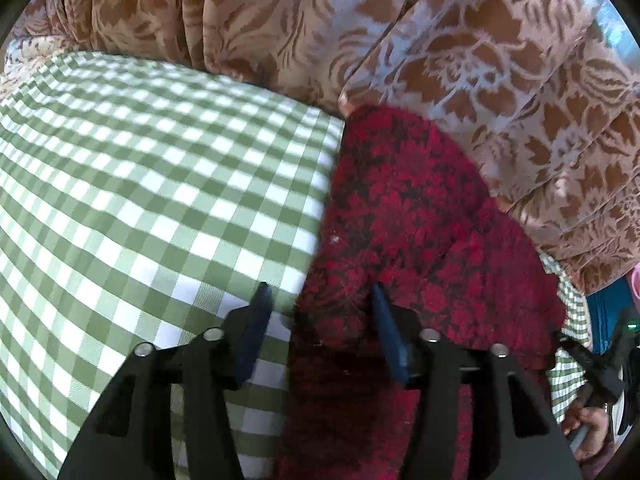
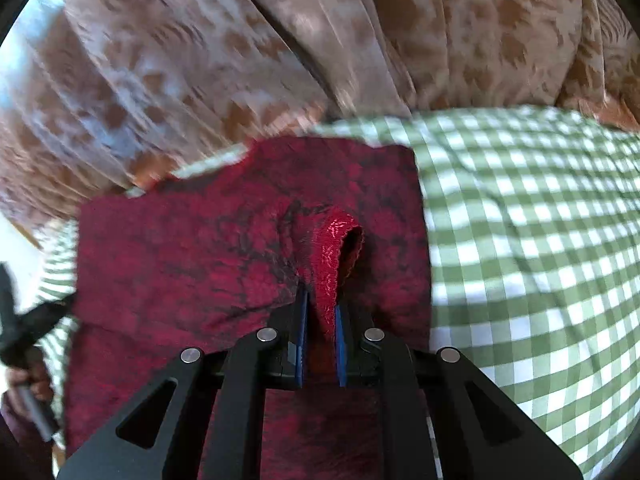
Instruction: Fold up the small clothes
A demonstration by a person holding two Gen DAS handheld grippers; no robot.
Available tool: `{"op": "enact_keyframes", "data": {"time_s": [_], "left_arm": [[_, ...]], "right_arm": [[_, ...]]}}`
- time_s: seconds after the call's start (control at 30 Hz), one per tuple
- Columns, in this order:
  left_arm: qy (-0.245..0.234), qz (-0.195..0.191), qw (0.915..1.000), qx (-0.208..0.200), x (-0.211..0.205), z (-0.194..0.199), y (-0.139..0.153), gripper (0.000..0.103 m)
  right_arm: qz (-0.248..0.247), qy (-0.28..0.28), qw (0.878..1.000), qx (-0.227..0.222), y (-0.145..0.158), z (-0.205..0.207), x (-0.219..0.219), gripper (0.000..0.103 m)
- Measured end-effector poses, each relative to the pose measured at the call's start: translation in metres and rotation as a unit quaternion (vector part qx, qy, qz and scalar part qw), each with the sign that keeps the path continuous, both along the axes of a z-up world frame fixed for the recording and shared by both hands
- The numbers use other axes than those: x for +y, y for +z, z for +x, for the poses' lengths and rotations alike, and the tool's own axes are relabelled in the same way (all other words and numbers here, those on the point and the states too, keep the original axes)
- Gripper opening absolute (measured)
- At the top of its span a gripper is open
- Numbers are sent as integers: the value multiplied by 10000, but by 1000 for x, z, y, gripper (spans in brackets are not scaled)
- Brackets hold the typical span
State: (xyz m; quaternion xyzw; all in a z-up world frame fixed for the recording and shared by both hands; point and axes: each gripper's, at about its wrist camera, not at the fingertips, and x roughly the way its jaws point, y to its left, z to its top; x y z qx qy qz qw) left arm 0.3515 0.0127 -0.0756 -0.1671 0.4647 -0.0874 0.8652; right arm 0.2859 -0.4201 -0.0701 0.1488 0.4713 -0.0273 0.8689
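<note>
Item under inspection: one small red garment (image 2: 224,256) with a dark mottled print, lying on the green-and-white checked surface (image 2: 540,240). In the right wrist view it fills the centre and lower left of the frame; in the left wrist view it occupies the centre and lower right, its left border running down the middle. A brown floral curtain (image 1: 280,20) hangs across the top of both views, and its hem appears to rest on the garment's far corner.

Right gripper (image 2: 320,312): fingers drawn narrow and clamped on a pinched ridge of the red cloth, which rises as a looped fold just beyond the tips, showing a shinier face.

Left gripper (image 1: 320,300): fingers stand partly apart, astride the garment's left border, one blue pad over the checked cloth, the other over the red. No cloth is pinched; whether the tips touch the fabric cannot be told.

Handling assessment: the garment appears light, thin and fully limp. It puckers wherever pinched and will not hold a shape unsupported. The texture looks slightly napped, so slip between the pads seems unlikely, but a single layer could drag the checked cloth along with it.

Recommended hold: at a border or corner, layers together, one gripper at each end of the same side, so that the fold line stays straight.
</note>
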Motion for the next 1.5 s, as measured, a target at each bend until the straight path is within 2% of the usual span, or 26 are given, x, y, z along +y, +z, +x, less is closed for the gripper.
{"op": "enact_keyframes", "data": {"time_s": [0.1,0.17,0.2,0.23,0.27,0.33,0.4,0.5,0.57,0.67,0.73,0.8,0.87,1.03,1.1,1.13,1.17,1.27,1.3,1.37,1.4,1.43,1.5], "left_arm": [[61,175,9995,-260,7,0,14,54],[209,116,9986,-481,15,5,28,54],[231,81,9981,-566,16,8,33,53],[224,59,9975,-664,16,11,39,52],[180,56,9970,-756,14,13,44,52],[-36,118,9956,-932,2,19,53,50],[-284,259,9936,-1059,-15,24,56,43],[-567,411,9913,-1110,-41,35,52,37],[-697,532,9906,-1051,-53,43,44,37],[-617,715,9934,-647,-59,67,18,36],[-455,820,9953,-247,-52,81,-13,27],[-353,567,9968,-440,-45,75,-22,26],[-352,720,9952,-553,-49,71,-23,27],[-164,771,9954,-543,-47,62,-8,27],[-102,868,9941,-637,-47,47,2,35],[-73,951,9931,-687,-47,38,6,51],[6,1103,9913,-723,-48,26,11,59],[-70,1070,9912,-778,-45,-5,17,59],[-58,1116,9906,-793,-46,-14,19,59],[-75,1133,9900,-838,-45,-32,22,60],[-112,1098,9899,-890,-45,-44,23,61],[-127,1126,9893,-920,-45,-52,24,63],[-139,1264,9870,-979,-45,-71,24,64]], "right_arm": [[42,-10,10000,-76,5,-5,-2,10],[-63,-37,9999,-113,11,-8,-2,19],[-143,-71,9998,-151,15,-10,-3,33],[-191,-98,9994,-254,21,-13,-3,51],[-246,-121,9986,-459,30,-17,-4,57],[-248,-4,9971,-726,43,-18,0,58],[-196,234,9953,-919,54,-14,14,58],[-272,544,9937,-940,55,-1,36,58],[-350,595,9947,-768,44,14,45,58],[-482,406,9973,-383,17,33,46,58],[-560,375,9971,-340,-4,42,46,58],[-906,413,9932,-609,-12,39,57,59],[-1242,401,9884,-773,-17,35,67,61],[-1144,403,9892,-818,-16,35,61,61],[-1162,400,9890,-827,-17,34,60,61],[-1171,398,9888,-831,-18,34,61,61],[-1184,394,9886,-838,-18,34,61,61],[-1214,399,9882,-843,-17,32,63,63],[-1227,404,9881,-840,-14,30,64,66],[-1226,468,9882,-790,-7,25,67,81],[-1207,478,9885,-781,-3,20,69,93],[-1184,481,9887,-782,0,14,71,97],[-1134,547,9888,-798,6,-1,76,97]]}}
